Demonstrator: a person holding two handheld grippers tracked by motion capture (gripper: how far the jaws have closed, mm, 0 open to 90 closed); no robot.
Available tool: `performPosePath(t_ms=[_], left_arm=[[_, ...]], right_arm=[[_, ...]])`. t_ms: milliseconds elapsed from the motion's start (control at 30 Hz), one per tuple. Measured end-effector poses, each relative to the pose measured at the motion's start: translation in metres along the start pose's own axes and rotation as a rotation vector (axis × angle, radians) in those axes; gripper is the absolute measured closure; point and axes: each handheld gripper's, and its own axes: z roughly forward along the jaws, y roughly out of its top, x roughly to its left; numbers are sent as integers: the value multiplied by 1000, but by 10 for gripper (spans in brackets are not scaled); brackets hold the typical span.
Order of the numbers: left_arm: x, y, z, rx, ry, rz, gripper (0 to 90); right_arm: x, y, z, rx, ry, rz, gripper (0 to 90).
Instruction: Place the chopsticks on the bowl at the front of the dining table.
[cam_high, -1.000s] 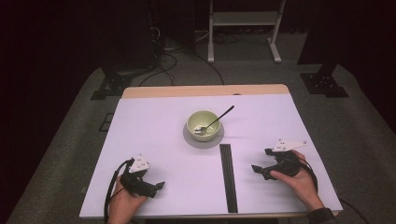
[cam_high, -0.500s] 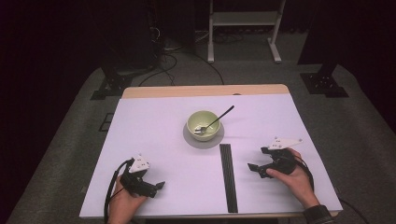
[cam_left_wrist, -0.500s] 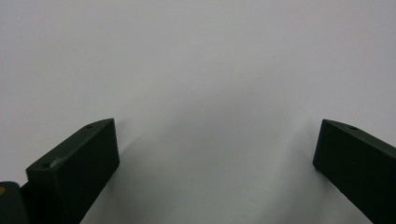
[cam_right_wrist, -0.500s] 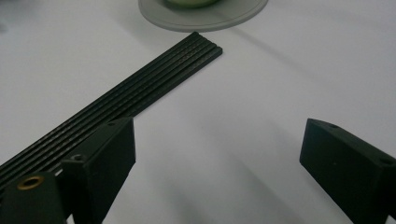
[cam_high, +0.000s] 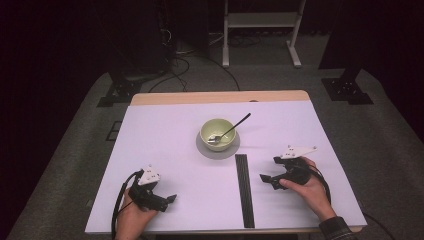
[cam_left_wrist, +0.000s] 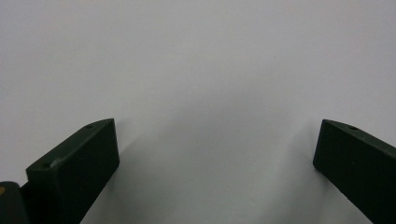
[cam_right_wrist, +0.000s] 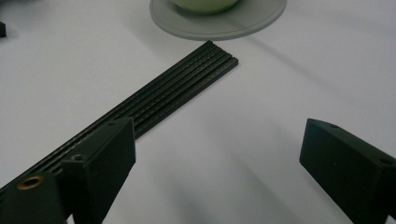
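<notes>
A pale green bowl (cam_high: 218, 132) sits on a grey saucer (cam_high: 217, 149) near the table's middle, with a spoon (cam_high: 234, 125) leaning in it. A long black ribbed strip (cam_high: 244, 189) lies on the white table from the saucer toward the front edge. My right gripper (cam_high: 264, 178) is held low just right of the strip, open and empty; in the right gripper view the strip (cam_right_wrist: 177, 91) runs past the left jaw toward the saucer (cam_right_wrist: 219, 24). My left gripper (cam_high: 170, 199) rests at the front left, open over bare table (cam_left_wrist: 205, 70).
The white table top (cam_high: 165, 135) has a wooden strip along its far edge. Beyond it are dark floor, cables and stand legs (cam_high: 260, 35). A person's hands hold both grippers at the near edge.
The right gripper has shifted left and slightly forward, closer to the black strip. The left gripper has stayed in place.
</notes>
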Motion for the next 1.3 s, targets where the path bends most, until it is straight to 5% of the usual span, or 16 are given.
performPosePath(t_ms=[1300], left_arm=[[0, 0, 0, 0, 0, 0, 0]], right_arm=[[9, 14, 27, 23, 30, -25, 91]])
